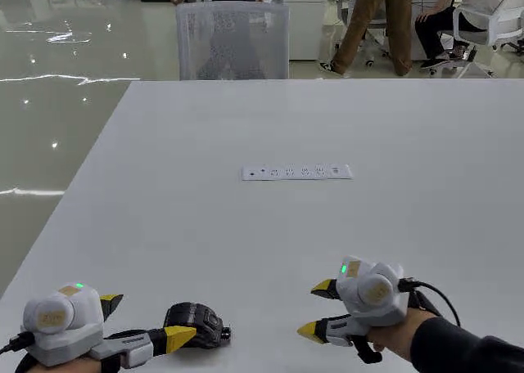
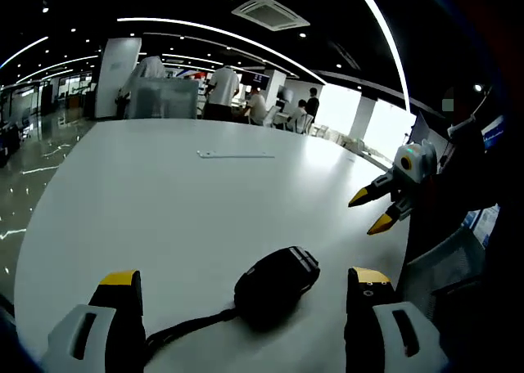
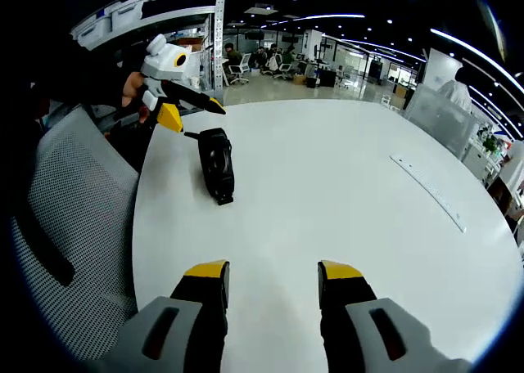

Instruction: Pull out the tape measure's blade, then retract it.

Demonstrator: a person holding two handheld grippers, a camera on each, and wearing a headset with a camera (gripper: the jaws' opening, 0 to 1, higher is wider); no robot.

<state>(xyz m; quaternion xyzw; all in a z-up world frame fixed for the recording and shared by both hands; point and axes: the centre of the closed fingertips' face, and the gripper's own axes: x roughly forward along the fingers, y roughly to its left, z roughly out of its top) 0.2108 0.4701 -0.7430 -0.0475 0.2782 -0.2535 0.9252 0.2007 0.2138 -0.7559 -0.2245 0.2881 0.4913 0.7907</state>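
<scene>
Scene: A person at a wide white bench [image 1: 246,119] holds a two-jaw gripper in each hand, both near the front edge.
Tape measure: The black tape measure [image 1: 195,324] lies on the bench at the near left, just ahead of the left gripper. In the right gripper view it lies well ahead of that gripper's jaws, close to the bench edge.
Strap: A dark strap [image 2: 188,328] runs from the case back toward the left gripper's jaws.
Left gripper: The left gripper [image 1: 147,317] sits low at the bench's near-left corner, its yellow-tipped jaws spread wide. In the left gripper view the case lies between the two tips with bare bench on either side, so nothing is gripped.
Right gripper: The right gripper [image 1: 314,310] is held at the near right, well apart from the tape measure. Its jaws stand apart, hold nothing and point left across the bench.
Hand: A hand [image 1: 393,340] in a dark sleeve [image 1: 467,348] grips the right gripper from behind, with a black cable looping off its back.
Power strip: A white power strip [image 1: 296,173] lies flat near the middle of the bench, well beyond both grippers.
Background: A grey mesh chair [image 1: 233,42] stands at the far edge of the bench. Beyond it, people [image 1: 377,21] stand and sit on a glossy floor.
</scene>
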